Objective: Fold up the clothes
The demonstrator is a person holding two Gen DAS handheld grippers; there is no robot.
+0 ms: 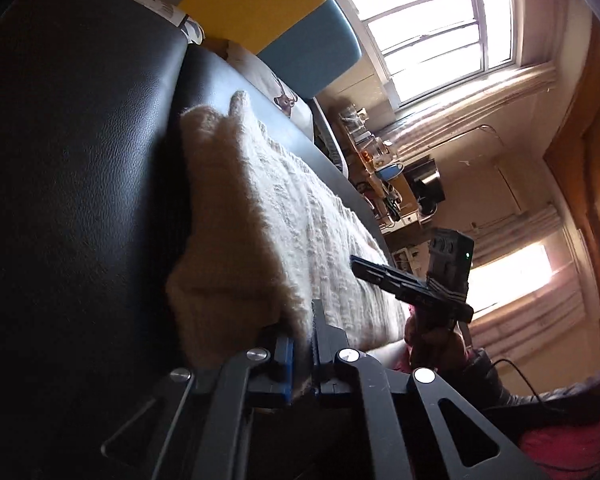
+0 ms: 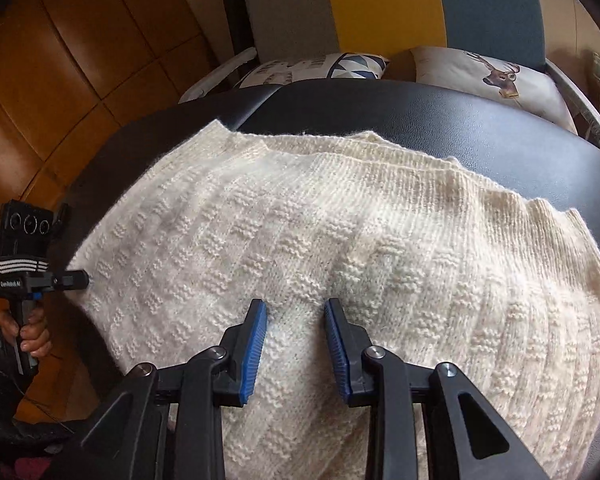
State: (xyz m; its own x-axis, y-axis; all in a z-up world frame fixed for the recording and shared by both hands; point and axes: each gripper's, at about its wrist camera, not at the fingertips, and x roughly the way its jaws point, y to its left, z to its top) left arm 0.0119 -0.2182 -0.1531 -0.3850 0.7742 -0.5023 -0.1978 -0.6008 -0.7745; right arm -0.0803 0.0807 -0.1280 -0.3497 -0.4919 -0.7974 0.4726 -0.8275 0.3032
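Observation:
A cream knitted sweater (image 2: 300,220) lies spread on a black padded surface (image 2: 440,116). My right gripper (image 2: 296,306) is open just above the sweater's near middle, one blue pad on each side of a raised fold. My left gripper (image 1: 303,312) is shut on the sweater's edge (image 1: 236,240) and holds it, seen side-on in the left wrist view. The left gripper also shows in the right wrist view (image 2: 82,279) at the sweater's left edge. The right gripper shows in the left wrist view (image 1: 356,266) over the sweater.
Behind the black surface (image 1: 80,140) is a sofa with a deer cushion (image 2: 496,76) and a patterned cushion (image 2: 312,66). Wooden floor (image 2: 40,92) lies to the left. A cluttered desk (image 1: 384,176) and bright windows (image 1: 432,28) are beyond.

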